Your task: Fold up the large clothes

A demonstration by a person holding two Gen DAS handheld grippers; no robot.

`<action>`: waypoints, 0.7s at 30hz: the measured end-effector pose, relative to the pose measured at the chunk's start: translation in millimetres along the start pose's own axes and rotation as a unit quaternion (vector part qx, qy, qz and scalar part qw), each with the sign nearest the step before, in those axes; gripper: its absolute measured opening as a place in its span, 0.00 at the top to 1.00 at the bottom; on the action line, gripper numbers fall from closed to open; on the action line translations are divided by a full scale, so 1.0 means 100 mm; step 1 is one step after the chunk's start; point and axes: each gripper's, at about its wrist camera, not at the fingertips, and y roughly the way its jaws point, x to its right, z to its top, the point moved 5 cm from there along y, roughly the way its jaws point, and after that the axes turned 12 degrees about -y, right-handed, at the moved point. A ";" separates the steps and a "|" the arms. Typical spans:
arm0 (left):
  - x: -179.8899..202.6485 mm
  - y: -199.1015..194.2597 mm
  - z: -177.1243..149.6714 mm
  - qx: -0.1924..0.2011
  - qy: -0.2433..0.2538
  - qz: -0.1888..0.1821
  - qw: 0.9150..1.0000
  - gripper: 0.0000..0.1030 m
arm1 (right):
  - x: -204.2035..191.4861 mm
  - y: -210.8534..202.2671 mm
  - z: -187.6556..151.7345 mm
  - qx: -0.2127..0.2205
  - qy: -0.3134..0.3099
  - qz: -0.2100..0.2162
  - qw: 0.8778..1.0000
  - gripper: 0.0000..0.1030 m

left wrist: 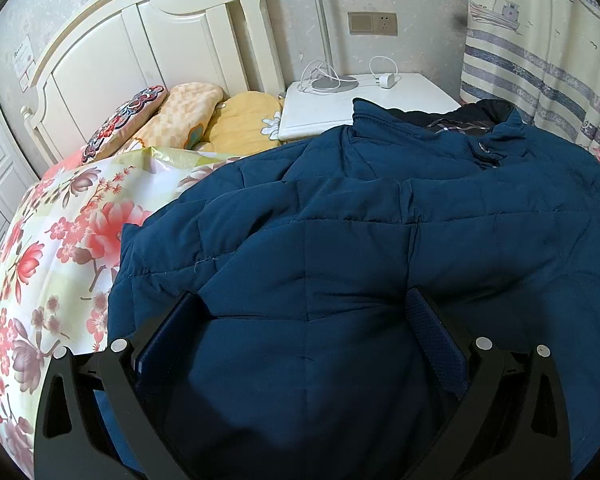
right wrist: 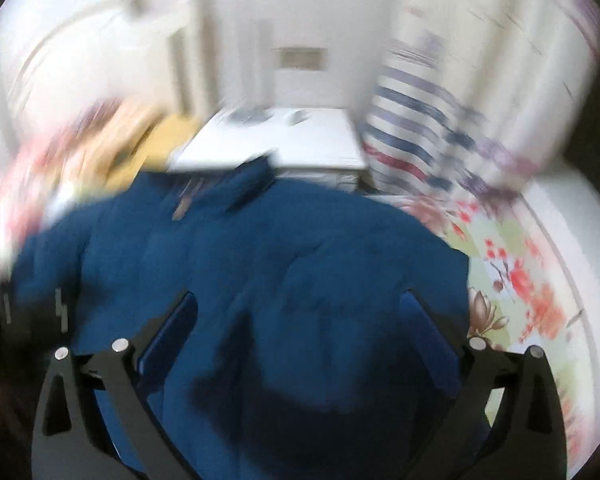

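Note:
A large dark-blue quilted jacket (left wrist: 380, 208) lies spread on the floral bedspread, collar toward the nightstand. My left gripper (left wrist: 304, 308) is open, its two fingers wide apart over the jacket's lower part, with padded fabric bulging between them. The right wrist view is motion-blurred. In it the same jacket (right wrist: 260, 248) fills the middle, and my right gripper (right wrist: 300, 308) is open with its fingers spread over the blue fabric. Neither gripper pinches the cloth.
The floral bedspread (left wrist: 60, 240) lies left of the jacket and shows at the right in the right wrist view (right wrist: 520, 280). Pillows (left wrist: 188, 116) lie by the white headboard (left wrist: 140, 56). A white nightstand (left wrist: 380, 100) with cables stands behind, and a striped curtain (left wrist: 540, 60) hangs at right.

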 end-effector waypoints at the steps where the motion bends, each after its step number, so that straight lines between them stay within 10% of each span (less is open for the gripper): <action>1: 0.00 0.00 0.00 0.000 -0.001 -0.001 1.000 0.04 | -0.07 0.11 -0.04 -0.009 -0.017 -0.004 1.000 0.02; 5: 0.00 0.00 0.00 0.001 -0.002 -0.001 1.000 0.04 | -0.01 0.00 -0.09 -0.018 0.025 -0.004 1.000 0.04; 9: 0.00 0.00 0.00 0.000 -0.002 -0.002 1.000 0.04 | 0.00 -0.54 -0.11 0.061 0.044 0.003 0.997 0.05; 12: 0.00 0.00 0.00 0.001 -0.001 -0.002 1.000 0.04 | -0.16 -0.24 -0.42 -0.017 0.012 0.009 1.000 0.02; 21: -0.14 -0.27 -0.06 0.016 -0.014 -0.011 1.000 0.04 | -0.18 -0.13 -0.54 0.014 0.010 -0.001 1.000 0.02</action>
